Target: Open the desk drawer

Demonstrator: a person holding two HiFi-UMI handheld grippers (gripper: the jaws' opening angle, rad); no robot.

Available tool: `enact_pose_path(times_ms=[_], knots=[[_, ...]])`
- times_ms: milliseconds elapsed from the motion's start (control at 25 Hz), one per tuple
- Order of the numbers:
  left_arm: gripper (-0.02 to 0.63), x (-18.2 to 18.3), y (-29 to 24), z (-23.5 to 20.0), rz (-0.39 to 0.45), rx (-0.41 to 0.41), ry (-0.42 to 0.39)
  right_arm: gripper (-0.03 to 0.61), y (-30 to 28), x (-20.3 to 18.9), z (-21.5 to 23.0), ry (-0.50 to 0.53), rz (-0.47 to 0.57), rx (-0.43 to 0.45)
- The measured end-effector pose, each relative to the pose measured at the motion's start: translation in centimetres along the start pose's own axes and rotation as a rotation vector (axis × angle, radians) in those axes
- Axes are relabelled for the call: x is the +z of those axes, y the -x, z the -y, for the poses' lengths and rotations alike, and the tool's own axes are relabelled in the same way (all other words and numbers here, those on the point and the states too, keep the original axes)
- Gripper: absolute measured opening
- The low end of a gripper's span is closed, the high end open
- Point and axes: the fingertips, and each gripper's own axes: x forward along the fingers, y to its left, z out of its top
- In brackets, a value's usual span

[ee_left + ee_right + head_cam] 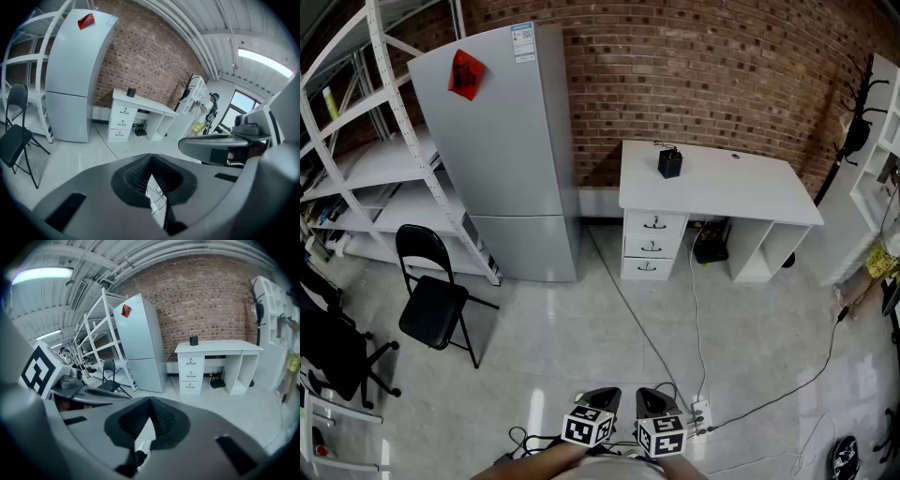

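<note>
**Drawers Still Shut, Desk Far Off**

Both tongs ride low against the body, well apart from the desk (722,187), so I'd say the walk-up comes first. The left gripper (150,159) has its jaws together on nothing, and the right gripper (150,401) matches (tidy for carrying). The drawers (653,244) stack under the desk's left end.

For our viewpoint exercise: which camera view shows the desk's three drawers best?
The right gripper view: the drawers face the camera squarely, all three closed, handles plain. The head view shows them from above, foreshortened; the left gripper view, smaller and angled.
</note>
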Motion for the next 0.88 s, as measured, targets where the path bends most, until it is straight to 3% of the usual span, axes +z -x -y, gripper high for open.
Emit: enact_pose_path(times_ms=[600, 880], knots=[[0.006, -1.5, -0.1, 1.5, -0.017, -0.018, 0.003, 0.015, 1.4, -1.4, 0.8, -0.034, 0.000, -0.018], [0.006, -2.7, -0.6, 0.0, -0.058, -0.016, 0.034, 0.015, -0.1, -2.8, 0.1, -0.055, -0.059, -0.004]])
